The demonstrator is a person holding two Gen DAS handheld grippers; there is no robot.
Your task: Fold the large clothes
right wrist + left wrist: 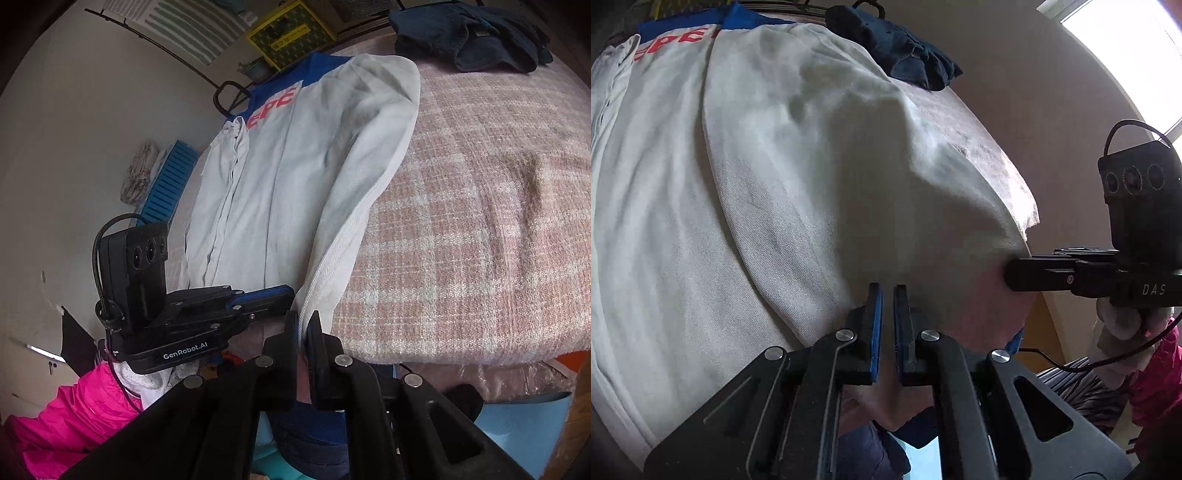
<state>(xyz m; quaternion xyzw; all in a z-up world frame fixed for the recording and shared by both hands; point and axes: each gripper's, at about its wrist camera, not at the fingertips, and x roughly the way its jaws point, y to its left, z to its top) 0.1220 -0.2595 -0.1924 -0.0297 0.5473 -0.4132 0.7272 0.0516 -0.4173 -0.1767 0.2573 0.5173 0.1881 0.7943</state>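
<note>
A large white sweatshirt point(280, 177) with a blue yoke and red letters lies lengthwise on the bed, sides folded in. In the left wrist view the sweatshirt point(738, 166) fills the frame, its near hem lifted. My left gripper point(888, 291) is shut on the hem; it also shows in the right wrist view point(288, 295), at the hem's left corner. My right gripper point(305, 321) is shut on the ribbed hem edge beside it; it shows from the side in the left wrist view point(1012, 275), pinching the cloth.
The bed has a pink checked blanket point(480, 221). A dark blue garment point(469, 40) lies bunched at the far end, also in the left wrist view point(901, 51). A pink jacket point(74, 417) shows below on the left. A blue slatted crate point(170, 184) stands by the wall.
</note>
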